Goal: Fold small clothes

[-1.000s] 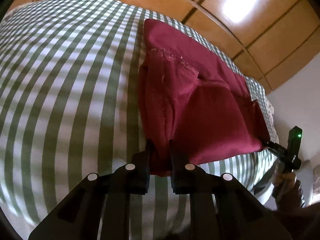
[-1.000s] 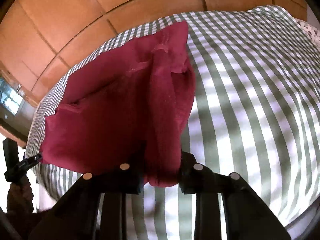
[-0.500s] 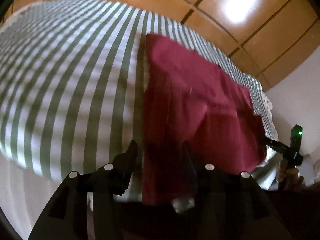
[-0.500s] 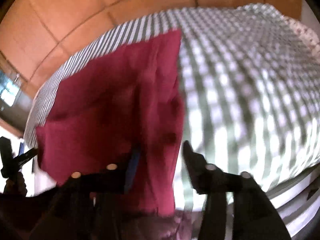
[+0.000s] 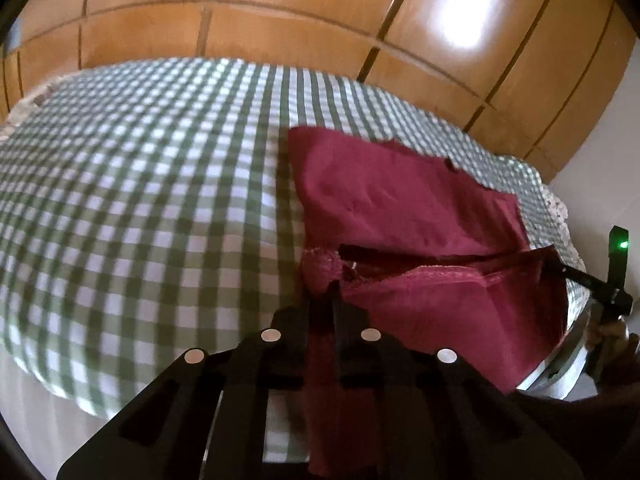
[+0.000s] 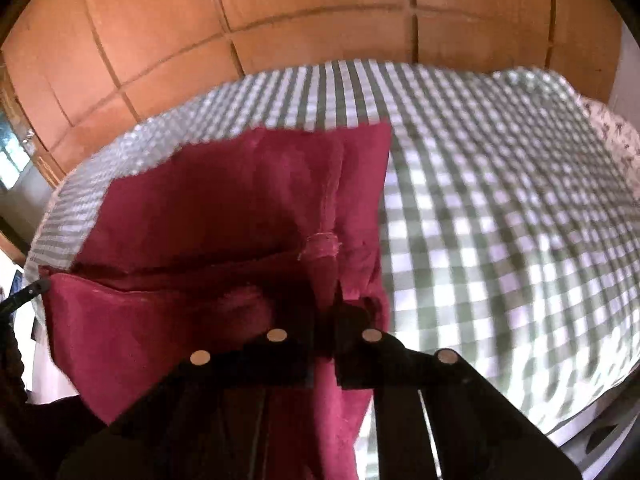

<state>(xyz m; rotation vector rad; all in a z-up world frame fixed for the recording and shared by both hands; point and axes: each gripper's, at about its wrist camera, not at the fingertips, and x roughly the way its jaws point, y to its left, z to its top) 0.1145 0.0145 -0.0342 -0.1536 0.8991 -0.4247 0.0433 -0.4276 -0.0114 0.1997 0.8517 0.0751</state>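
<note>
Left gripper (image 5: 320, 300) and right gripper (image 6: 324, 312) each pinch the maroon garment (image 5: 400, 200); only left view shows green light (image 5: 622, 244)

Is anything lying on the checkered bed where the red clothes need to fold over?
Nothing visible is. Both the left gripper and the right gripper have just closed on the red garment, and the checkered bedspread beyond it shows only bare cloth.

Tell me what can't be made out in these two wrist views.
- Garment: its type, folds hide its shape in both views.
- Garment's lower hem: hidden behind the left claw and right claw.
- Checked sheet: pattern smeared by blur, right view.
</note>
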